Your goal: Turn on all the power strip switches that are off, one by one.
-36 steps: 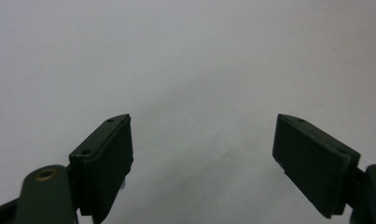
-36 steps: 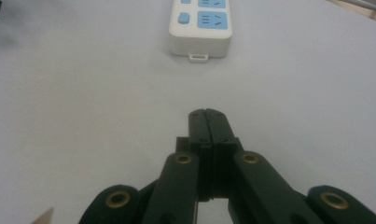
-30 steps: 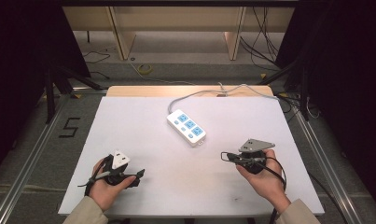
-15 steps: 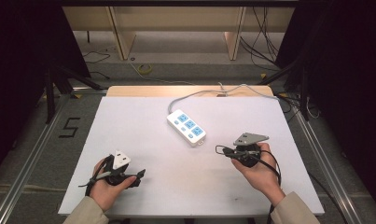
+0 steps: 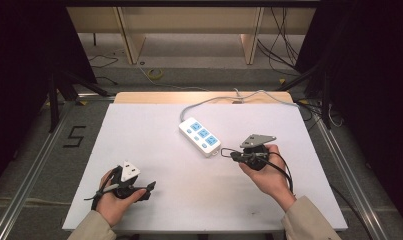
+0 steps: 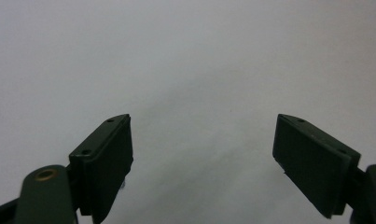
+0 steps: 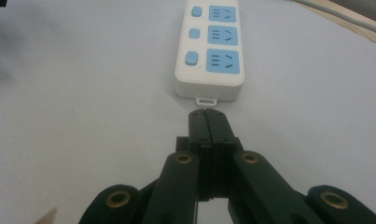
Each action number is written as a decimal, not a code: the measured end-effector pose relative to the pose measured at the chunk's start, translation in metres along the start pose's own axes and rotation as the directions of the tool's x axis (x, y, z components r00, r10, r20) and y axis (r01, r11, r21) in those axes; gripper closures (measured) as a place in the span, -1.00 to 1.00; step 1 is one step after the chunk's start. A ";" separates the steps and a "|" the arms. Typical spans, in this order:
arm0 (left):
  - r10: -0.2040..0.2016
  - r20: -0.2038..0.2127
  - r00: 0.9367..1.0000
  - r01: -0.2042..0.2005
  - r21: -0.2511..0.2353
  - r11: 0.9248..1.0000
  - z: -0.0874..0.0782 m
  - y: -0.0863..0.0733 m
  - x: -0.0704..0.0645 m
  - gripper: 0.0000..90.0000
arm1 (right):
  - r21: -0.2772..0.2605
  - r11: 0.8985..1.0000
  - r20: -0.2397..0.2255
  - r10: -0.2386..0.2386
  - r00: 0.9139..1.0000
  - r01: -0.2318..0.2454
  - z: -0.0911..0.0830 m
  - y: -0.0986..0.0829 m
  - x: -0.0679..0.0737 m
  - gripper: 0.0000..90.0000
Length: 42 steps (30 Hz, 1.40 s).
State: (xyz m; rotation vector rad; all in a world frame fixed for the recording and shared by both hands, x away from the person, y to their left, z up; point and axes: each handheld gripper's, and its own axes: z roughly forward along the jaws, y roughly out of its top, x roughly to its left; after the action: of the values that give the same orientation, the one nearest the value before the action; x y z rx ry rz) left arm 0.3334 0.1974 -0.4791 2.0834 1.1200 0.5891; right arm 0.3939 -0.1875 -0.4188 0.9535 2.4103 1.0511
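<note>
A white power strip (image 5: 200,136) with blue sockets and switches lies near the middle of the white table (image 5: 154,125), its grey cord running off the far edge. In the right gripper view the power strip (image 7: 210,49) lies just ahead of my right gripper (image 7: 207,115), whose jaws are pressed together with nothing between them. From above, the right gripper (image 5: 228,152) points left at the strip's near end, a short gap away. My left gripper (image 5: 150,187) rests low at the front left, pointing right. Its jaws stand wide apart over bare table in the left gripper view (image 6: 202,140).
A wooden board (image 5: 139,97) edges the table's far side. Cables (image 5: 284,50) and shelf legs stand on the floor beyond. Metal rails (image 5: 34,165) run along both sides of the table, with a "5" marked on the floor at left.
My right gripper has moved forward and left, toward the near end of the power strip. The left gripper has stayed in place.
</note>
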 end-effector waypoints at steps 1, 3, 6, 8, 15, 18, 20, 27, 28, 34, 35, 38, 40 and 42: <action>0.001 0.000 1.000 -0.001 0.001 1.000 0.000 0.000 0.000 -0.56 | 0.002 1.000 -0.001 -0.004 1.000 0.004 0.001 0.002 0.000 1.00; 0.004 -0.001 1.000 -0.004 0.001 1.000 0.000 0.000 0.000 -0.56 | 0.003 1.000 -0.002 -0.008 1.000 0.008 0.003 0.005 0.000 1.00; 0.004 -0.001 1.000 -0.004 0.002 1.000 0.000 0.000 0.000 -0.56 | 0.005 1.000 -0.003 -0.011 1.000 0.011 0.007 0.011 -0.001 1.00; 0.005 0.000 1.000 -0.005 0.002 1.000 0.000 0.000 0.000 -0.56 | 0.007 1.000 -0.004 -0.015 1.000 0.015 0.009 0.013 -0.001 1.00; 0.007 -0.002 1.000 -0.007 0.001 1.000 0.000 0.000 0.000 -0.55 | 0.021 1.000 -0.009 -0.014 1.000 0.014 0.016 0.022 -0.002 1.00; 0.008 -0.002 1.000 -0.008 0.002 1.000 0.000 0.000 -0.001 -0.55 | 0.024 1.000 -0.009 -0.020 1.000 0.020 0.020 0.026 -0.003 1.00; 0.008 -0.002 1.000 -0.008 0.003 1.000 0.000 0.000 -0.001 -0.55 | 0.025 0.999 -0.010 -0.024 1.000 0.024 0.022 0.030 -0.003 1.00; 0.009 -0.002 1.000 -0.009 0.001 1.000 0.000 0.000 -0.001 -0.55 | 0.028 0.999 -0.010 -0.034 0.999 0.034 0.032 0.041 -0.004 1.00; 0.009 -0.002 1.000 -0.009 0.001 1.000 0.000 0.000 -0.001 -0.55 | 0.032 0.999 -0.011 -0.028 1.000 0.028 0.033 0.042 -0.004 1.00; 0.009 -0.001 1.000 -0.009 -0.001 1.000 0.000 0.000 -0.001 -0.55 | 0.036 0.999 -0.013 -0.033 0.999 0.033 0.041 0.050 -0.005 1.00; 0.009 -0.001 1.000 -0.009 0.000 1.000 0.000 0.000 -0.001 -0.55 | 0.037 0.999 -0.014 -0.033 0.999 0.033 0.041 0.050 -0.005 1.00; 0.009 -0.001 1.000 -0.009 0.000 1.000 0.000 0.000 -0.001 -0.55 | 0.040 0.999 -0.013 -0.033 0.999 0.033 0.044 0.053 -0.006 1.00; 0.008 -0.002 1.000 -0.008 -0.002 1.000 0.000 0.000 -0.001 -0.55 | 0.040 0.999 -0.014 -0.033 0.999 0.034 0.045 0.056 -0.006 1.00; 0.008 -0.002 1.000 -0.008 -0.002 1.000 0.000 0.000 -0.001 -0.55 | 0.041 0.998 -0.013 -0.036 0.999 0.036 0.047 0.058 -0.007 1.00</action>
State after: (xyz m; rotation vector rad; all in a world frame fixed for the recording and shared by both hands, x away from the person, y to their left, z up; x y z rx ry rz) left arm 0.3332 0.1963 -0.4791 2.0874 1.1121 0.5955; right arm 0.4498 -0.1393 -0.4064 0.9160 2.4587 1.0003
